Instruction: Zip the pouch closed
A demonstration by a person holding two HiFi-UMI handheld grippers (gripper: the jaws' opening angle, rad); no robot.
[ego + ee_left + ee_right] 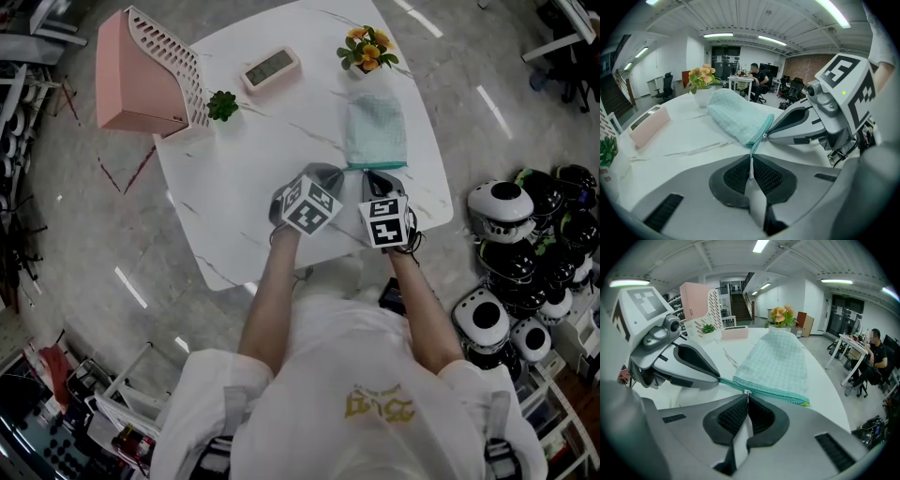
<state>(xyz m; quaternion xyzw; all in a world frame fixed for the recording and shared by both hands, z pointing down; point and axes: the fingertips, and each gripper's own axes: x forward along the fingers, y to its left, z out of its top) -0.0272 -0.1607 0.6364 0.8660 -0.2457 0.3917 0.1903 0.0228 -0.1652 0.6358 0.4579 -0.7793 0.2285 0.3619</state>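
Note:
A teal checked pouch [376,129] lies flat on the white marble table [244,178], its zipper edge facing me. My left gripper [343,172] is shut on the zipper tape end [754,146] at the pouch's left corner, and the tape runs in between the closed pads. My right gripper [371,174] sits just beside it, shut on the small zipper pull [747,392] near that same end. In the right gripper view the teal zipper [783,392] stretches rightwards to a yellow-tipped end. Each gripper shows in the other's view: the right gripper [799,125] and the left gripper [696,365].
A pink slotted box [141,75], a small green plant [222,105], a pink clock [270,67] and a pot of orange flowers [367,49] stand at the table's far side. Black-and-white robot heads [525,272] crowd the floor at right. A person [873,355] sits at a distant desk.

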